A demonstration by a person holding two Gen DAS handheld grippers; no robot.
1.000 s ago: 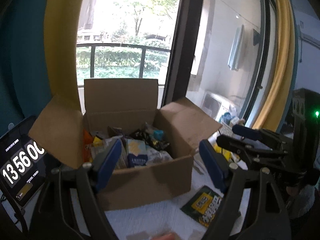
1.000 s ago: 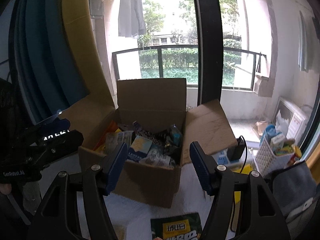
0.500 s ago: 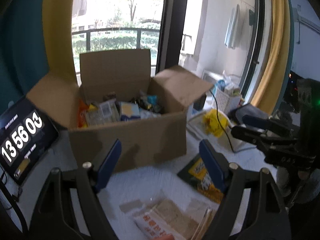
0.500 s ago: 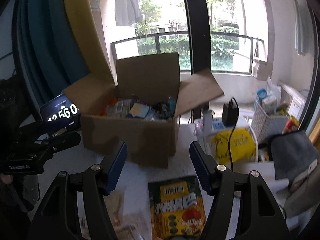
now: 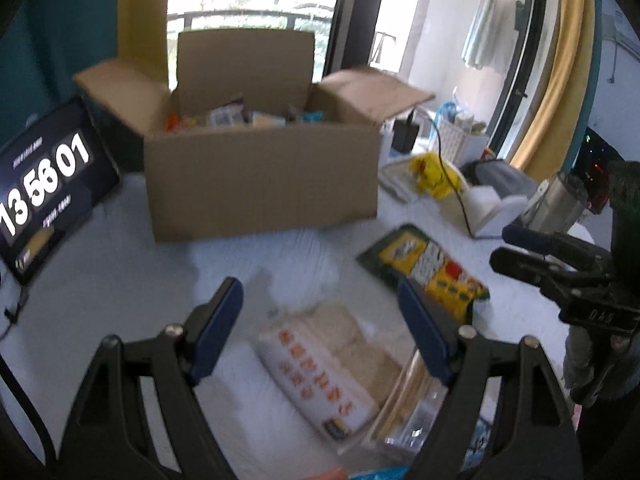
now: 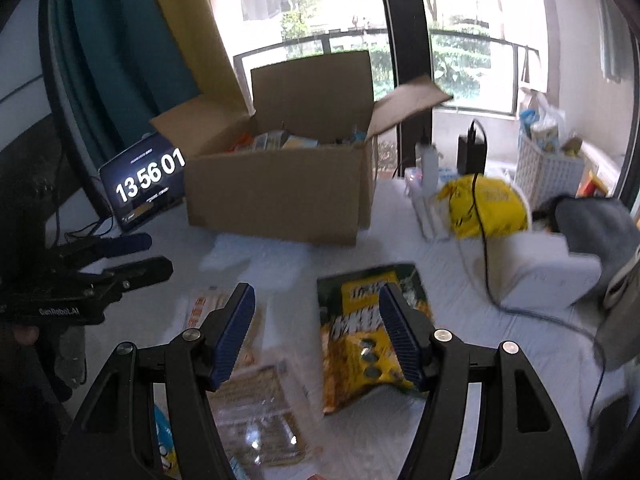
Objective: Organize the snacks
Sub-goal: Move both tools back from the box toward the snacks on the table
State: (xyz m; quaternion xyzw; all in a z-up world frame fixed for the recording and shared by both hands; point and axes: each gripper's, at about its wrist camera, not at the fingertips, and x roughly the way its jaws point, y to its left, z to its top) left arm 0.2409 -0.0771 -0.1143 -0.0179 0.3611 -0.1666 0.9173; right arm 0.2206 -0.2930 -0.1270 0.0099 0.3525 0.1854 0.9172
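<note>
So both grippers hang over the white tablecloth (image 5: 120, 280) with jaws spread wide and nothing in either one. The cardboard box (image 5: 260, 184) sits open at 12 o'clock in both wrist views, already stuffed with packets, and a few snacks lie loose on the cloth in front of it.

The left gripper (image 5: 320, 328) has the white cracker pack (image 5: 320, 364) with orange lettering right below its jaws, maybe a touch toward 5 o'clock. Its long axis runs roughly 10 to 4, so diagonal to the jaw line, and I'd guess a bit of wrist twist is needed to pinch it across the narrow side.

The right gripper (image 6: 316, 332) is nearest the yellow-green snack bag (image 6: 368, 332). That bag lies toward 2 o'clock of the gap, partly under the right-hand finger, long axis about 12 to 6, front edge curled up slightly. A small shift right should centre it.

There's also a clear-wrapped pack (image 6: 256, 412) at 6 o'clock under the right gripper. Everything's a bit motion-blurred, so the labels are unreadable.
</note>
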